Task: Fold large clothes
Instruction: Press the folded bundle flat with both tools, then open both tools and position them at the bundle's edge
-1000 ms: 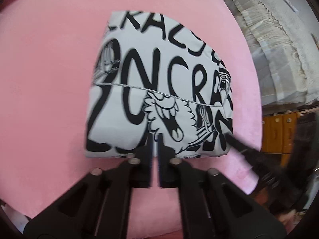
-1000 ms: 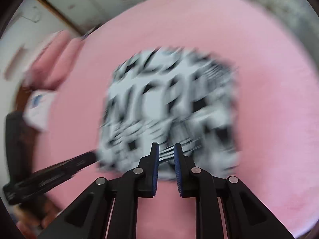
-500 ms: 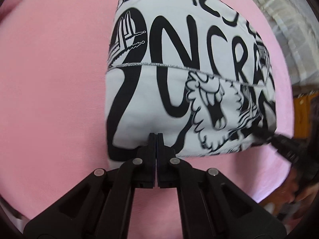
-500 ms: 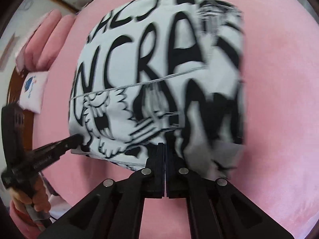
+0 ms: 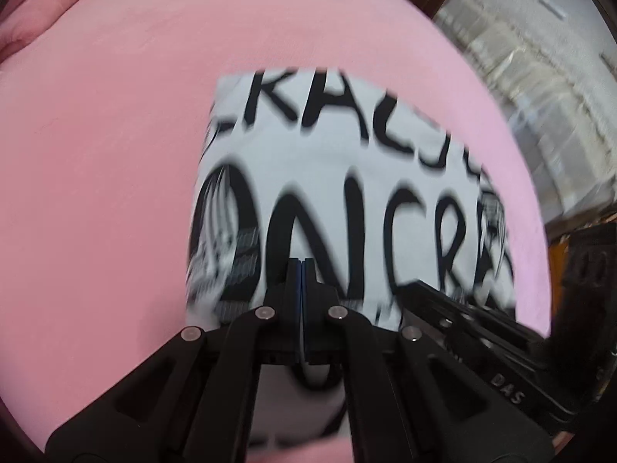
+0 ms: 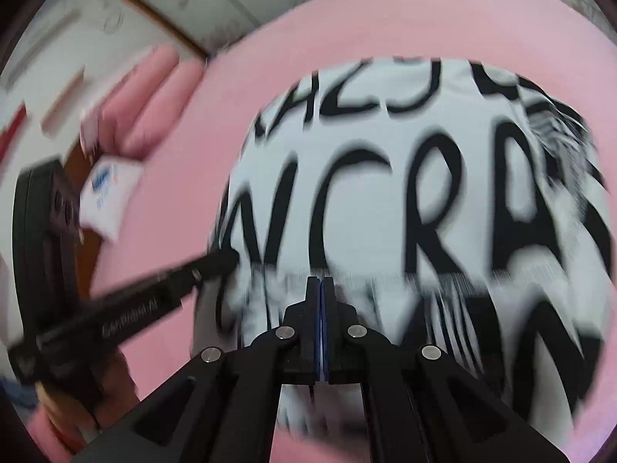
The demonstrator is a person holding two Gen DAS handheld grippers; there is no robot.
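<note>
Left wrist view: left gripper and right gripper, both clenched on the printed garment's near edge, apparently to fold it over the pink bedspread.

The right gripper is pinching the near edge of the white garment with jaws pressed together; the left gripper is touching its left edge; the pink bedspread is lying underneath; everything is blurring.

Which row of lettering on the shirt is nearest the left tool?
The big lower row, right at the left tool; the smaller row sits farther up the shirt.
</note>
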